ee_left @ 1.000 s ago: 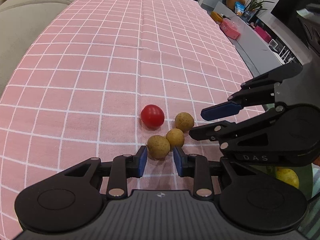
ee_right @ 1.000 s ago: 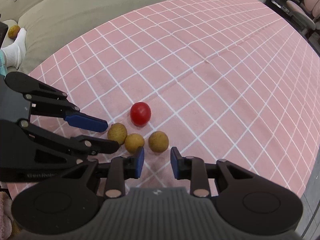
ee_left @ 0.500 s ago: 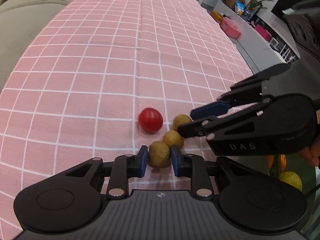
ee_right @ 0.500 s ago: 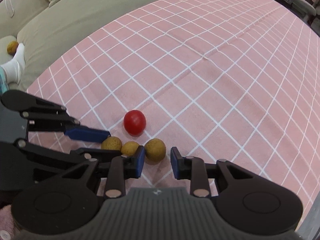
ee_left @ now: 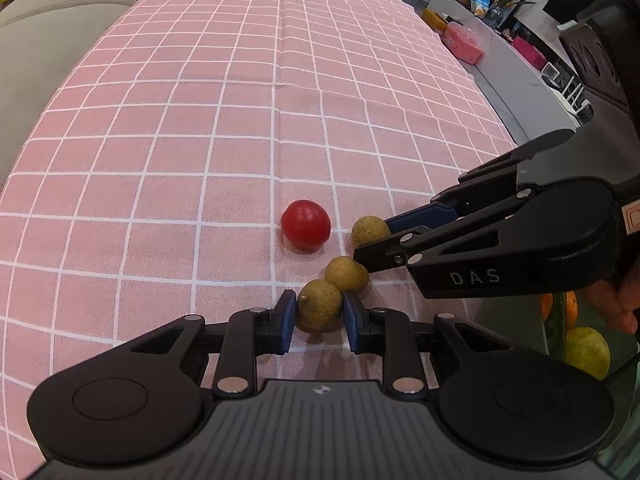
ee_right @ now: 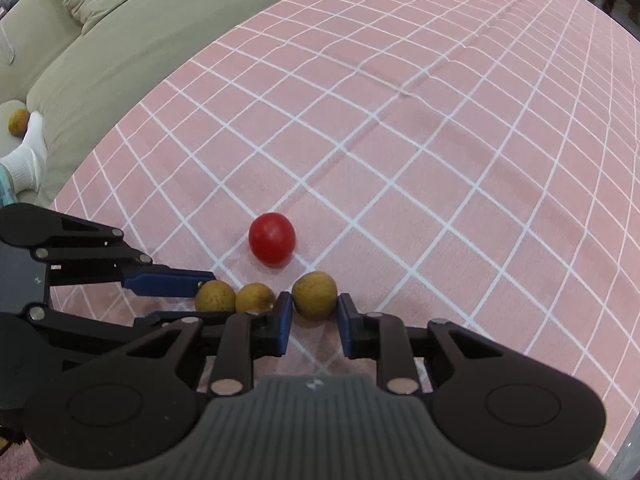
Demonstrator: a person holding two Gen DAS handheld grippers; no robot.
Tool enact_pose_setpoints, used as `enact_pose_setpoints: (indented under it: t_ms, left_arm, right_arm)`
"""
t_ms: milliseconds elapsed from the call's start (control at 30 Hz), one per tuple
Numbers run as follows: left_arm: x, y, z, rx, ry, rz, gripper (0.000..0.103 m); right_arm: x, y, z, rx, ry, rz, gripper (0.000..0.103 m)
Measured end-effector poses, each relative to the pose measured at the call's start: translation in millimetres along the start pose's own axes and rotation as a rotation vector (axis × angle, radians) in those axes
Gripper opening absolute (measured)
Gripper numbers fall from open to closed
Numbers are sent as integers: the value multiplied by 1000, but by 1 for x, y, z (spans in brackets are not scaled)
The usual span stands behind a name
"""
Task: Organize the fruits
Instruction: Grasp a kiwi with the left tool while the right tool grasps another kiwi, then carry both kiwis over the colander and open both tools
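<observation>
Three small tan fruits lie in a short row on the desk (ee_left: 160, 128), which wears a pink checked cloth, with a red tomato (ee_left: 306, 224) just beyond them at about 11 o'clock from the row's middle. The left tool (ee_left: 319, 312) is clenched on the near fruit (ee_left: 320, 309), its blue pads pressing both flanks, so the grip sits across the widest part where a round skin is least likely to squirt out. In the right wrist view the right tool (ee_right: 312, 312) grasps the far fruit (ee_right: 315, 294) the same way, having just finished closing on it. The middle fruit (ee_left: 346, 275) stays free, touching the near fruit at its 1 o'clock. Each tool takes an end of the row, probably so that neither crowds the other and both can lift at once. Both point steeply down, which keeps the pads low on the fruits. More fruit, orange and yellow-green, shows past the desk edge at 4 o'clock in the left view, perhaps where these belong.
</observation>
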State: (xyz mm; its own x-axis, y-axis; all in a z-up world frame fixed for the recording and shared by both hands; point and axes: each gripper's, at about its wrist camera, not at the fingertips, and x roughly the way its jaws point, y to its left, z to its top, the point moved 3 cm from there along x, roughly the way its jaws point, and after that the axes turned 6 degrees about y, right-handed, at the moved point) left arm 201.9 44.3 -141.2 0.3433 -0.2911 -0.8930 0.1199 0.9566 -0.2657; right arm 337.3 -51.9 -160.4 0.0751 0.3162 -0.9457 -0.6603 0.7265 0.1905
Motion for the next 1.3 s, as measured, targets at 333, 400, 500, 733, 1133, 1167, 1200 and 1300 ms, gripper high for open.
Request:
enact_pose_setpoints:
  t_ms: [333, 400, 500, 733, 1133, 1167, 1200, 1300]
  left_arm:
    - [-22, -2, 2, -4, -38, 21, 27]
    - [-33, -5, 3, -7, -56, 14, 27]
    - [-48, -10, 4, -10, -72, -5, 27]
    - [-85, -38, 4, 53, -104, -50, 27]
    - [-81, -130, -24, 293, 30, -133, 27]
    - [-76, -134, -27, 300, 59, -135, 27]
    - [-71, -139, -30, 308, 78, -132, 27]
    - [-60, -154, -38, 364, 116, -112, 27]
  right_arm:
    - [-28, 11, -6, 5, -53, -30, 20]
    - [-40, 14, -10, 26, -78, -27, 20]
    - [-62, 21, -17, 52, -126, -29, 20]
    - [-116, 28, -58, 137, -211, -81, 20]
    - [-144, 27, -161, 269, -152, -122, 20]
    - [-142, 26, -167, 281, -138, -118, 20]
    - [-141, 25, -172, 292, -124, -114, 20]
    - [-136, 26, -185, 308, -92, -100, 20]
